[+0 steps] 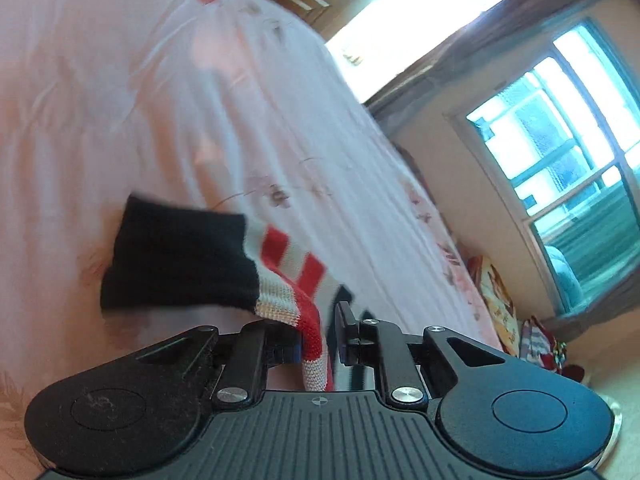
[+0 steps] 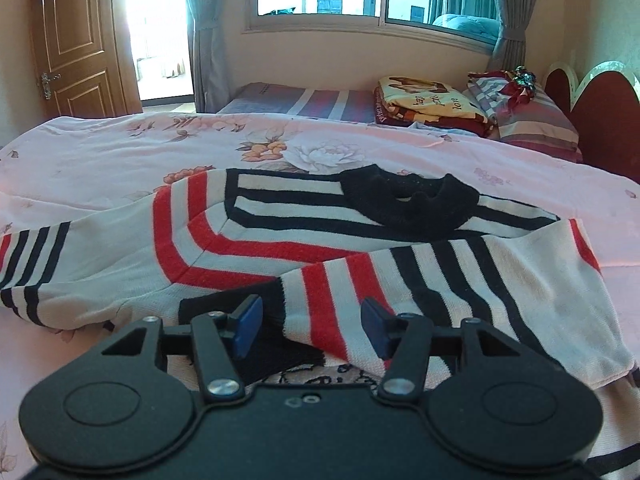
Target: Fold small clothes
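Apparently sleeve (image 1: 288, 280) inside left gripper (image 1: 320, 344).

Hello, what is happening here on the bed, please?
A person with a gripper in each hand is folding a striped sweater that lies on a pink floral bedsheet. The left gripper is shut on one sleeve, near its black cuff, and holds it above the sheet. The right gripper is open, low over the other sleeve, which already lies folded across the body. Its pads are not pressing on the cloth.
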`<action>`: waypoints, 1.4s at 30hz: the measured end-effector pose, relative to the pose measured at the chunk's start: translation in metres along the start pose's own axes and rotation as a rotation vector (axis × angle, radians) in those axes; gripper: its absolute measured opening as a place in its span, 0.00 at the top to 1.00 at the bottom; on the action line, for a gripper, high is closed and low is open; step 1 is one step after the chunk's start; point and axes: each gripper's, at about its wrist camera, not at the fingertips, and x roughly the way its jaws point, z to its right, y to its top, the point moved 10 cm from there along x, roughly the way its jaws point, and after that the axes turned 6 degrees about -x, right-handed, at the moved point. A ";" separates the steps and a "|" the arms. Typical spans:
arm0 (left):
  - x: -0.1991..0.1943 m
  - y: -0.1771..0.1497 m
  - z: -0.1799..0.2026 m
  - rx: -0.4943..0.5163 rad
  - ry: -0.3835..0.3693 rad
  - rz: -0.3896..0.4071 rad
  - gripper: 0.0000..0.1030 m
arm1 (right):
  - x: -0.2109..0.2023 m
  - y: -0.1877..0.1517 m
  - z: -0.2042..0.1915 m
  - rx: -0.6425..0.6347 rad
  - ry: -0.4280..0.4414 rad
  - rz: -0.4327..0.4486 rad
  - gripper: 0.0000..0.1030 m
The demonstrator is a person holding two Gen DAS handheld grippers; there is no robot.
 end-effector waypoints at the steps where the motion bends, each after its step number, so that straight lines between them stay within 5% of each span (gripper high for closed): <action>1: -0.003 -0.001 0.018 0.050 -0.037 0.002 0.84 | 0.011 -0.009 -0.001 -0.029 -0.008 -0.051 0.48; 7: -0.013 -0.053 0.139 0.295 -0.245 -0.066 0.84 | 0.015 -0.014 0.006 0.018 0.071 -0.028 0.48; 13: -0.008 -0.196 0.249 0.500 -0.423 -0.308 0.84 | -0.021 -0.019 0.064 0.171 0.087 0.035 0.47; 16: -0.006 -0.283 0.272 0.610 -0.439 -0.452 0.84 | -0.033 -0.033 0.102 0.207 0.060 0.032 0.47; 20: 0.007 -0.349 0.272 0.694 -0.326 -0.561 0.84 | -0.040 -0.055 0.137 0.273 0.067 0.000 0.46; 23: -0.014 -0.349 0.274 0.711 -0.324 -0.530 0.82 | -0.043 -0.063 0.147 0.308 0.098 -0.001 0.43; 24: -0.022 -0.340 0.277 0.715 -0.329 -0.496 0.70 | -0.043 -0.063 0.146 0.312 0.109 0.001 0.42; 25: -0.031 -0.327 0.276 0.710 -0.335 -0.452 0.44 | -0.043 -0.062 0.145 0.317 0.129 0.004 0.41; 27: -0.036 -0.298 0.274 0.690 -0.328 -0.343 0.12 | -0.042 -0.057 0.137 0.334 0.185 0.008 0.39; 31: -0.031 -0.240 0.246 0.728 -0.201 -0.195 0.11 | -0.028 -0.047 0.130 0.434 0.279 -0.018 0.33; 34: -0.021 -0.207 0.203 0.718 -0.062 -0.159 0.11 | -0.012 -0.046 0.126 0.466 0.276 -0.054 0.32; 35: -0.018 -0.200 0.190 0.702 -0.031 -0.156 0.11 | -0.009 -0.045 0.126 0.465 0.260 -0.051 0.35; 37: -0.012 -0.190 0.164 0.671 0.021 -0.158 0.11 | -0.003 -0.044 0.126 0.453 0.225 -0.053 0.65; 42: 0.003 -0.193 0.136 0.635 0.056 -0.196 0.12 | -0.010 -0.027 0.124 0.396 0.189 0.018 0.85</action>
